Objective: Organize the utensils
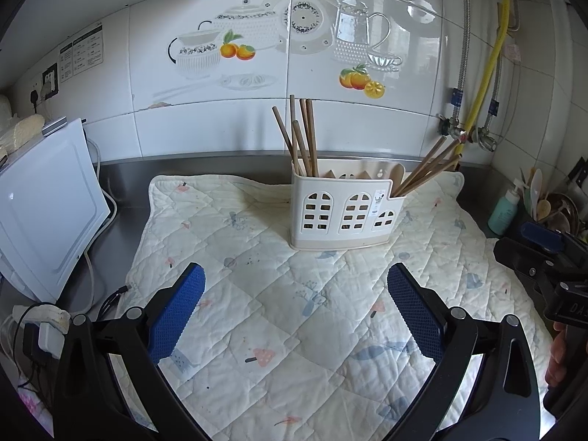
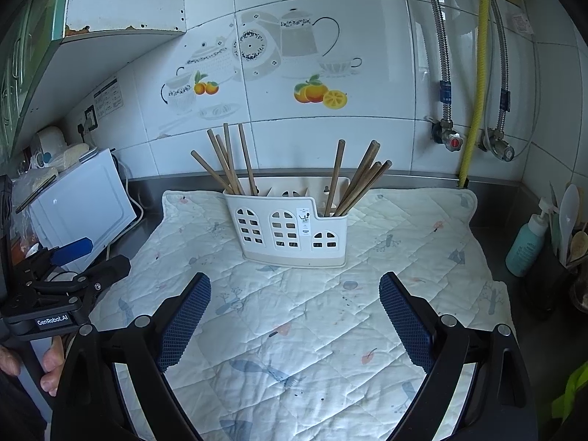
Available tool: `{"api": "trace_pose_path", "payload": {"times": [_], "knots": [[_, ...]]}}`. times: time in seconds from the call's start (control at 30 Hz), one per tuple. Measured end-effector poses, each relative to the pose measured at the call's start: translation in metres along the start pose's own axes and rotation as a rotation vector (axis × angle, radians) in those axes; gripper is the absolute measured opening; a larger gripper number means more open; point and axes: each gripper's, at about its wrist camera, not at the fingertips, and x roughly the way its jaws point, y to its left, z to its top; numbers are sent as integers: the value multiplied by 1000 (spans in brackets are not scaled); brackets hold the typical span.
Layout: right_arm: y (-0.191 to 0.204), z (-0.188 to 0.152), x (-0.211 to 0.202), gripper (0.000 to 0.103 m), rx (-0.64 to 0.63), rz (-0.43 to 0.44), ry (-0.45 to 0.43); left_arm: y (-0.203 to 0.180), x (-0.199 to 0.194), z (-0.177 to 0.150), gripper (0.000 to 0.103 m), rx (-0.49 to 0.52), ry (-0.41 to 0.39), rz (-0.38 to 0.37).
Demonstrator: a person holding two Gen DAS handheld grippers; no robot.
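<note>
The utensil holder (image 1: 340,208) with chopsticks (image 1: 302,136) is seen well ahead of both grippers, left (image 1: 296,308) and right (image 2: 295,318); all fingers are spread wide, nothing held.

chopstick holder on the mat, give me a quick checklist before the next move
1. Left gripper open and holding nothing: ok.
2. Right gripper open and holding nothing: ok.
3. Chopstick holder upright on the quilted mat: ok.
4. Chopsticks all in the holder, one bundle at its left end, another in the low right compartment: ok.
5. Nothing between the open fingers and the holder on the mat: ok.
6. Middle compartments free to take more: cannot tell, only some tips show above the rim.
</note>
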Motion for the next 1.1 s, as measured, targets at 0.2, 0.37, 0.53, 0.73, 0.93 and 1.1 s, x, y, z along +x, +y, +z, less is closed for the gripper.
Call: {"api": "trace_pose_path", "payload": {"times": [0.2,0.37,0.53,0.73,0.93,1.1], "knots": [[0,1,1,90,-5,1,5,0,0,0,98,0,-1,0],[-1,1,1,90,-1,1,3,-1,1,0,98,4,0,-2],[-1,0,2,90,-4,2,7,-3,3,1,98,10,1,-8],[-2,-1,3,90,-3,6,9,0,4,2,98,-5,-1,2],[-3,-2,4,90,-1,7,12,2,5,2,98,-8,2,9],[-3,-3,5,90,1,3,14,1,6,2,98,-5,2,9]]}}
